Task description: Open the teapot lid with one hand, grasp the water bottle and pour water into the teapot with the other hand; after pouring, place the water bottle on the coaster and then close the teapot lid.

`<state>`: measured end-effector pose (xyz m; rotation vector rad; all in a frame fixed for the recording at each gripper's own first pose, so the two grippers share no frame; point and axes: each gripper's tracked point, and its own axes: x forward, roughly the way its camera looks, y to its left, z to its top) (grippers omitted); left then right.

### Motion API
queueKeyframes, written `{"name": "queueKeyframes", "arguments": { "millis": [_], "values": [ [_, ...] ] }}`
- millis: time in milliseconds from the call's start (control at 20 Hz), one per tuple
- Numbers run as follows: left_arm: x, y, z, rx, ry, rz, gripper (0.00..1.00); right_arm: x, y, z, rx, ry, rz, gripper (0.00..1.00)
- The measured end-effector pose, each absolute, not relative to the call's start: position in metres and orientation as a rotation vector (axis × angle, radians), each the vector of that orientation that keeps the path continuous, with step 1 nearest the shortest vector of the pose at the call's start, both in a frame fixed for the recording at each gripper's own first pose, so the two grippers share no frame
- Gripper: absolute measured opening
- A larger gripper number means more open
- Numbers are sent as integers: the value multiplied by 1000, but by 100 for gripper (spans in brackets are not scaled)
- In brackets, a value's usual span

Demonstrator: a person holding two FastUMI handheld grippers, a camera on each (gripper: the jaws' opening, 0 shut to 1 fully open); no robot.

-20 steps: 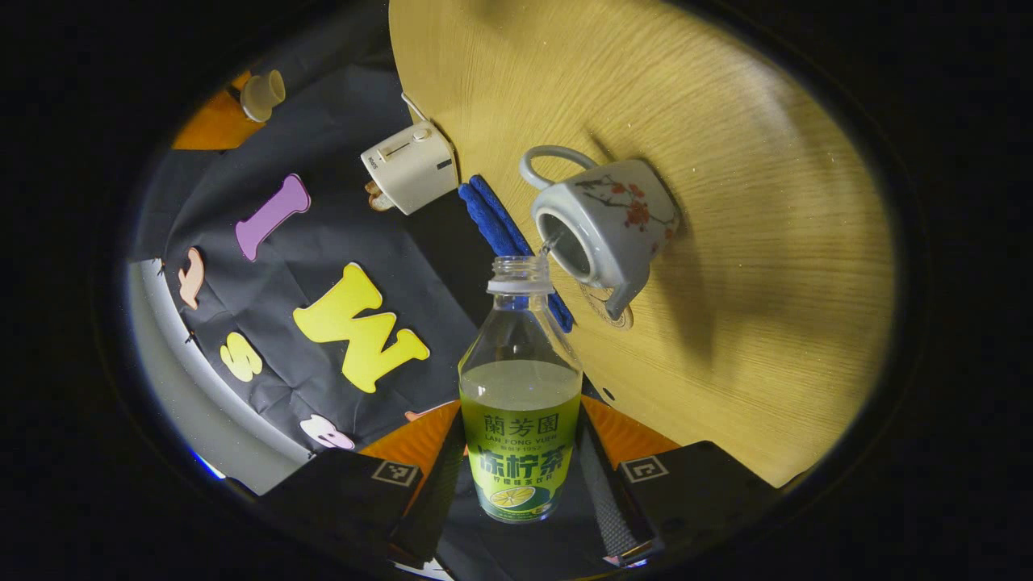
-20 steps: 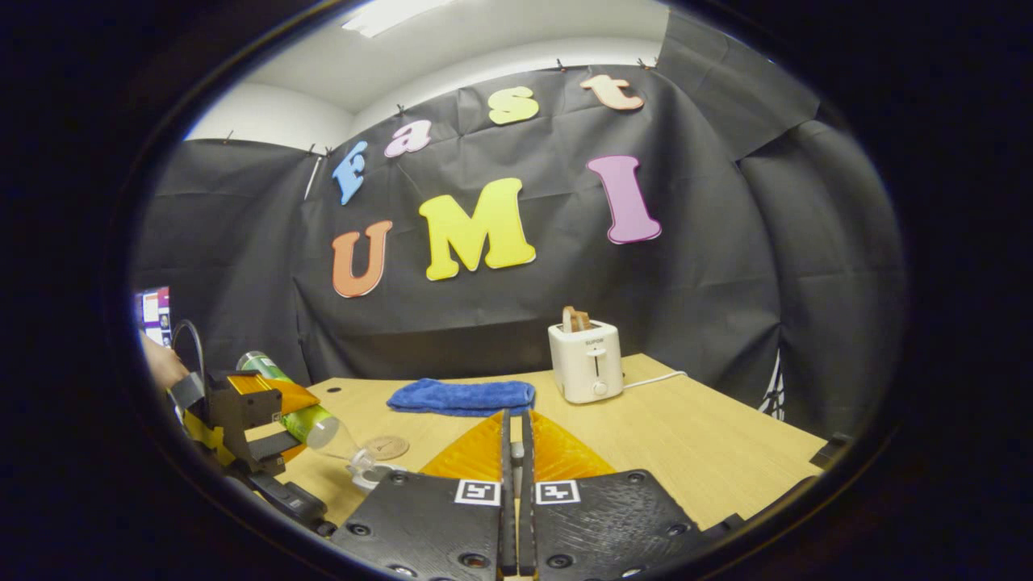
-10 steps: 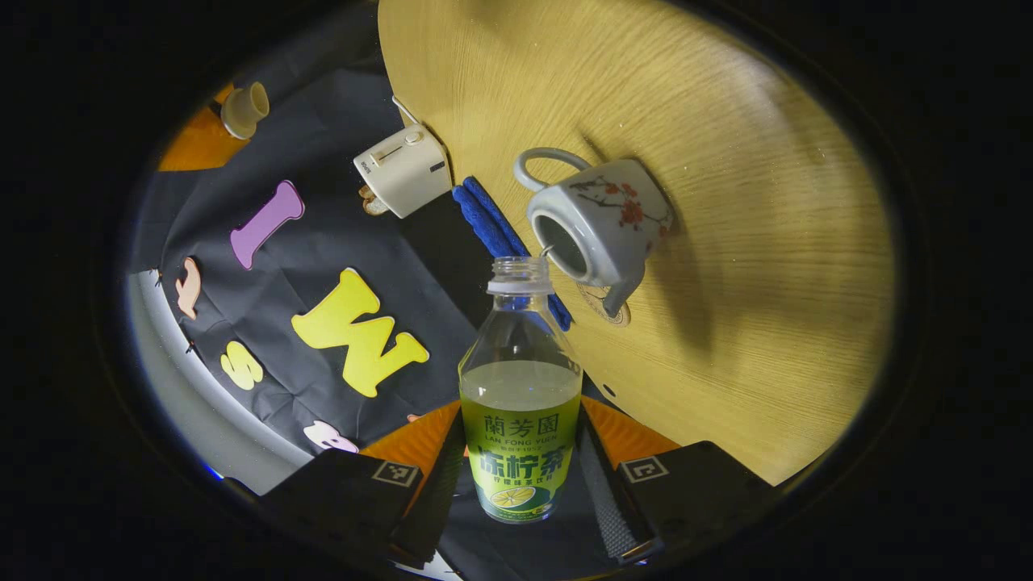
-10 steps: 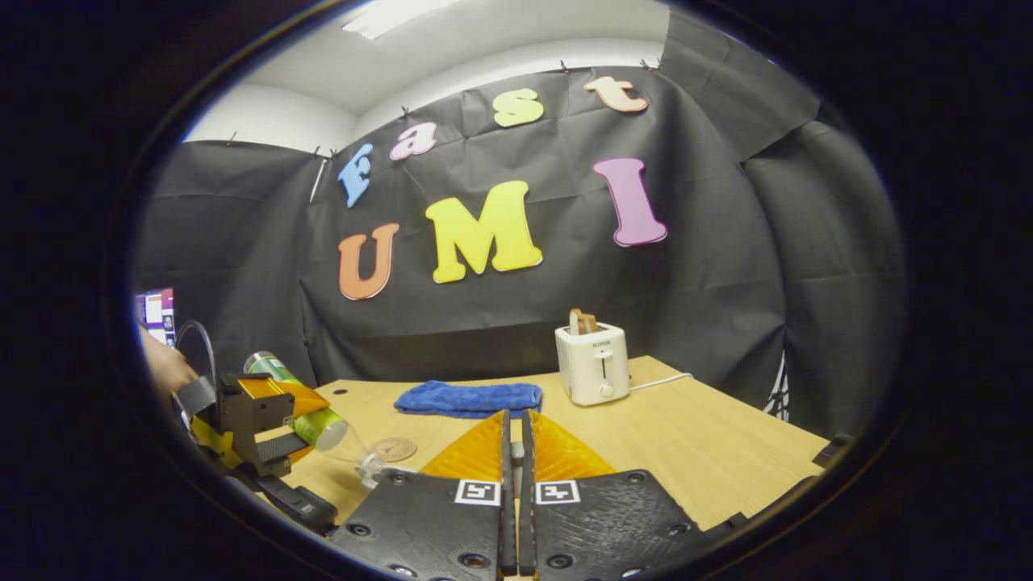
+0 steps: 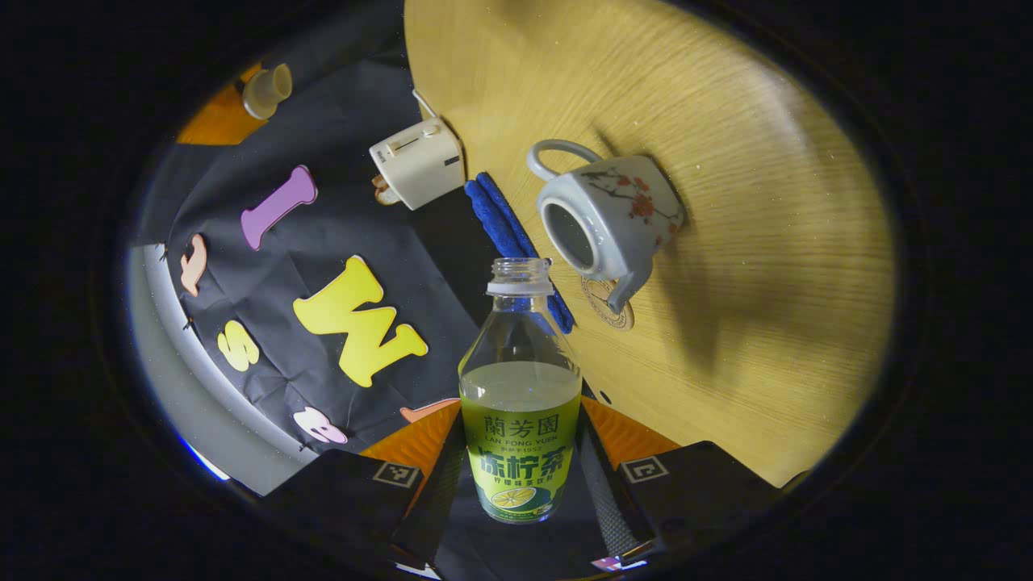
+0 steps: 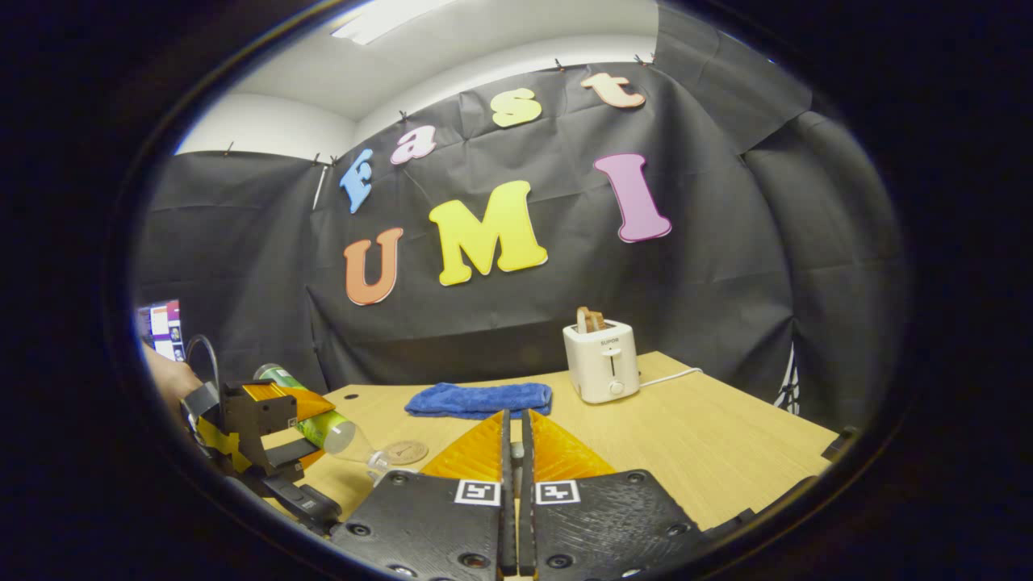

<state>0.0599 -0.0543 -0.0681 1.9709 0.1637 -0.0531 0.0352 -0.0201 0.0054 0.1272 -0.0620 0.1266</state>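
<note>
My left gripper [image 5: 520, 460] is shut on the green-labelled water bottle [image 5: 520, 387], which is uncapped and partly full. The bottle's mouth sits just beside the open top of the white flowered teapot [image 5: 613, 214] on the wooden table [image 5: 767, 242]. No water runs between them. A round coaster [image 5: 607, 303] lies by the teapot's spout. The teapot lid [image 5: 266, 87] hangs off the table, held by my right gripper [image 6: 514, 452], which is shut on its knob. In the right gripper view, the left gripper [image 6: 262, 432] holds the bottle [image 6: 323, 424] tilted down near the coaster [image 6: 405, 452].
A white toaster [image 6: 604, 363] with its cord stands at the back of the table. A folded blue cloth [image 6: 478, 399] lies to its left. A person's hand [image 6: 165, 375] holds the left gripper at the left edge.
The thin stream of water from the bottle into the teapot has stopped. The bottle's mouth has drawn slightly back from the opening. The right gripper has stayed put with the lid.
</note>
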Motion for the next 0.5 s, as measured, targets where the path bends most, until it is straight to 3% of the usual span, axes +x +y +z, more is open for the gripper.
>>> {"name": "queueKeyframes", "arguments": {
  "millis": [300,500],
  "values": [
    [65,-43,-84,1490,137,-94,75,36,-34,10,108,-79,80,1],
    [68,-30,-62,1164,119,-46,75,37,-37,8,101,-75,61,1]
  ]
}}
